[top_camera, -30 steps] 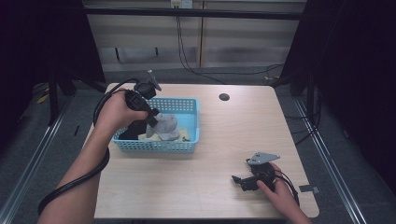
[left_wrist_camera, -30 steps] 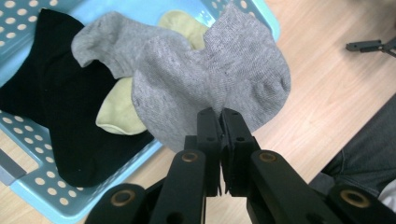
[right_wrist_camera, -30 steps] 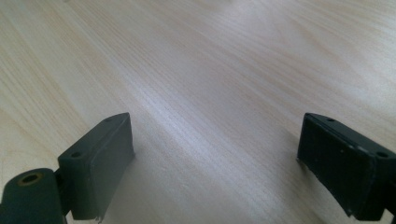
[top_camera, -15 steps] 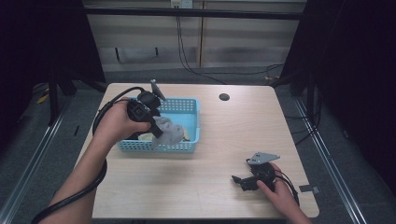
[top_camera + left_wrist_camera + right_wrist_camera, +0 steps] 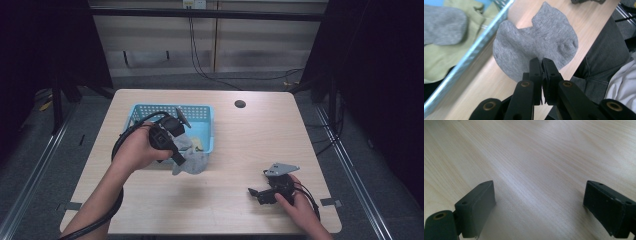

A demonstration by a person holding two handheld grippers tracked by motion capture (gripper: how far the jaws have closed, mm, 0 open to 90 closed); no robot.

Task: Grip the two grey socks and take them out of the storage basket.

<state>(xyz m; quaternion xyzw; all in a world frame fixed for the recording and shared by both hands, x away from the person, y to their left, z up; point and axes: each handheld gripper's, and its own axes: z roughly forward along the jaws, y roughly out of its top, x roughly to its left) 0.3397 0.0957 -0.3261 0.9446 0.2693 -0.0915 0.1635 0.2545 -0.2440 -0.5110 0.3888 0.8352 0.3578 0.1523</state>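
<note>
A grey sock (image 5: 192,159) hangs from my left gripper (image 5: 176,159), which is shut on it just in front of the blue basket (image 5: 206,116). In the left gripper view the sock (image 5: 541,42) dangles over the table beside the basket's front wall (image 5: 471,53), pinched at its edge by the left gripper (image 5: 541,62). Inside the basket lie another grey sock (image 5: 442,27) and a yellow-green cloth (image 5: 459,12). My right gripper (image 5: 256,192) rests low at the table's front right, open. Its jaws stand wide apart over bare wood, the right gripper (image 5: 537,195) holding nothing.
A dark round hole (image 5: 240,104) sits in the table top behind the basket's right side. Bare wood lies between the two grippers. The table's front edge runs close behind the right hand (image 5: 300,212). Grey trousers (image 5: 604,62) show past the table edge.
My left gripper has lifted the grey sock out of the basket and carried it toward the front, over the basket's front wall. The right gripper has stayed still.
</note>
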